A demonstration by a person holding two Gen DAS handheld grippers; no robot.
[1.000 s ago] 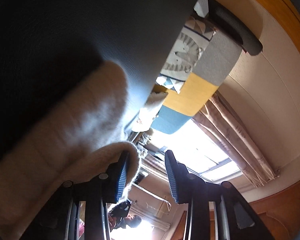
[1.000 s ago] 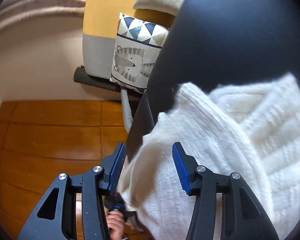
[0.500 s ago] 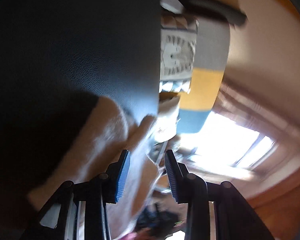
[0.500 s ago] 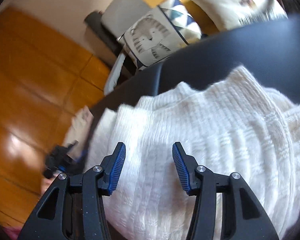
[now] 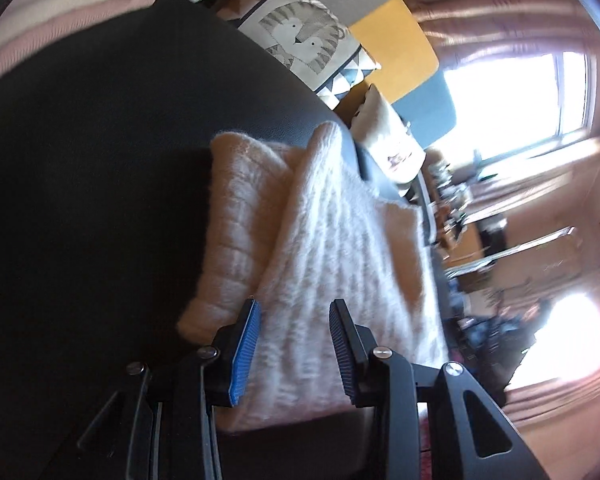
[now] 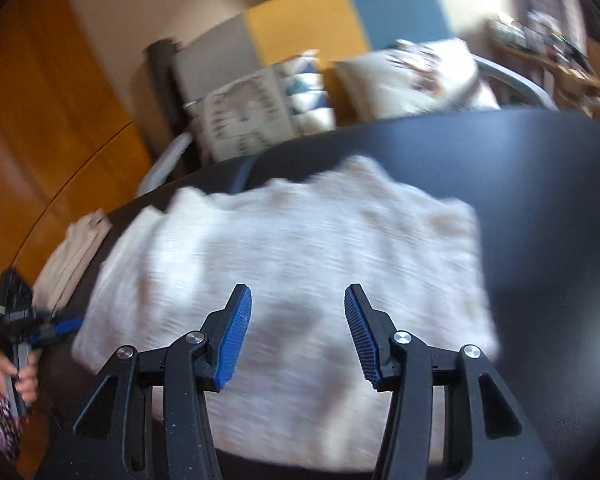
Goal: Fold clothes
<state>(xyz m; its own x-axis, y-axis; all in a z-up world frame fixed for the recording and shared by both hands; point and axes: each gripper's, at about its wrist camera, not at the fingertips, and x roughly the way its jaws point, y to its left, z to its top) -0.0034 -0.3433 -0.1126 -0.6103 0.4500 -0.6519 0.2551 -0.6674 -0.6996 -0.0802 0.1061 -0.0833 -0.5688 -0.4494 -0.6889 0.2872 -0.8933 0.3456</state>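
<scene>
A white knitted sweater [image 5: 320, 220] lies folded in a rough rectangle on the black table [image 5: 100, 160], one fold ridge running along its length. My left gripper [image 5: 294, 332] hovers over its near end, open, with nothing between the fingers. In the right wrist view the same sweater [image 6: 300, 240] spreads flat and blurred below my right gripper [image 6: 296, 312], which is open and holds nothing. The left gripper [image 6: 16, 320] also shows at the far left edge there, held by a hand [image 6: 24, 376], beside the sweater's left side.
A stack of folded pink and cream clothes [image 5: 60, 0] sits on the table's far side, seen also as folded clothes [image 6: 76, 248]. Behind the table stands a grey, yellow and blue sofa [image 6: 300, 20] with a cat cushion [image 5: 304, 44]. Bare black table [image 6: 540, 200] lies right of the sweater.
Both grippers have pulled back and swung round, staying open. The sweater, bunched near the fingers a second ago, now lies flat and folded on the table.
</scene>
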